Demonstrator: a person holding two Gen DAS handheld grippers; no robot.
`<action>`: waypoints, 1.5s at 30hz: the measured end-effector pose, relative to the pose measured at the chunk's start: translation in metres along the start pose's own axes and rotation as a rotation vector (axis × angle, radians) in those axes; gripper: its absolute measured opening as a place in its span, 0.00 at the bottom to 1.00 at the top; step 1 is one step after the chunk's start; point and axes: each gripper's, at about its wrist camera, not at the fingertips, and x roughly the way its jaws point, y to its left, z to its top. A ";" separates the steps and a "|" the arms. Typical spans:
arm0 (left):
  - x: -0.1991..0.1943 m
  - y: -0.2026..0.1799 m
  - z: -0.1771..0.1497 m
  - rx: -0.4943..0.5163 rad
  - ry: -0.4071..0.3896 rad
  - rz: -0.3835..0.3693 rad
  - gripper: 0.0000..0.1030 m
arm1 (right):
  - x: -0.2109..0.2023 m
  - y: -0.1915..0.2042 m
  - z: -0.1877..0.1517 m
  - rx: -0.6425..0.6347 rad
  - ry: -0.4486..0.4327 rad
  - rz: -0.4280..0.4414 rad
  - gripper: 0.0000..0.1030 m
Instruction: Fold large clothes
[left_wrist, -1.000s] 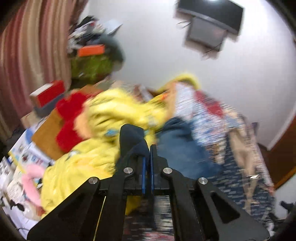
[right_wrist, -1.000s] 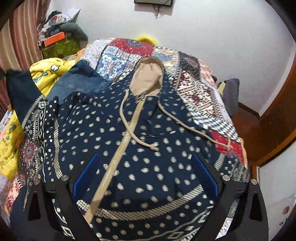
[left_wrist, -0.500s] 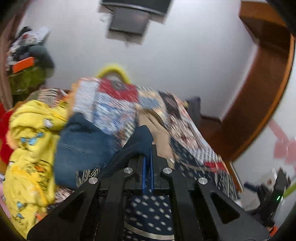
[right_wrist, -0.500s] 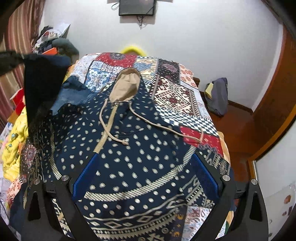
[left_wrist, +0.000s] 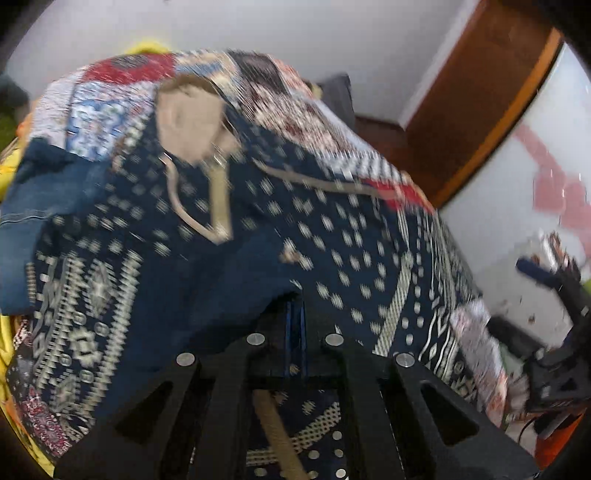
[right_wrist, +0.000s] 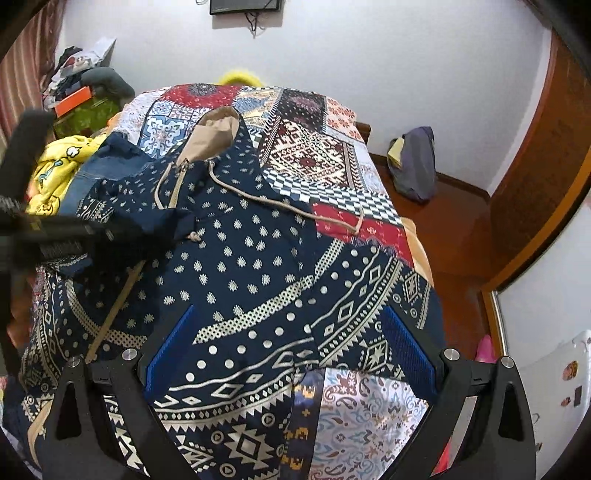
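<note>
Only the right view shows left tongs (right_wrist: 177, 230) clamping the hoodie (right_wrist: 258, 258) sleeve; right tongs (right_wrist: 288, 354) gape.

My left view is smeared with motion blur, so the hoodie's (left_wrist: 332, 236) pattern reads only as streaks. The fold of sleeve (left_wrist: 207, 295) covers my left gripper's (left_wrist: 295, 325) fingertips. In the right view that gripper (right_wrist: 66, 232) is a dark blur running off the left edge. The hoodie's hem runs under my right gripper (right_wrist: 291, 350), out of frame. The jeans (right_wrist: 99, 166) lie partly under the hoodie.
</note>
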 end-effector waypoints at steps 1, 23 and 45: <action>0.005 -0.004 -0.003 0.015 0.017 0.003 0.02 | -0.001 0.000 -0.001 0.003 0.002 0.000 0.95; -0.090 0.082 -0.046 0.006 -0.029 0.084 0.43 | -0.016 0.079 0.032 -0.174 -0.024 0.042 0.95; -0.055 0.220 -0.106 -0.189 0.075 0.210 0.43 | 0.106 0.229 0.042 -0.482 0.218 0.197 0.65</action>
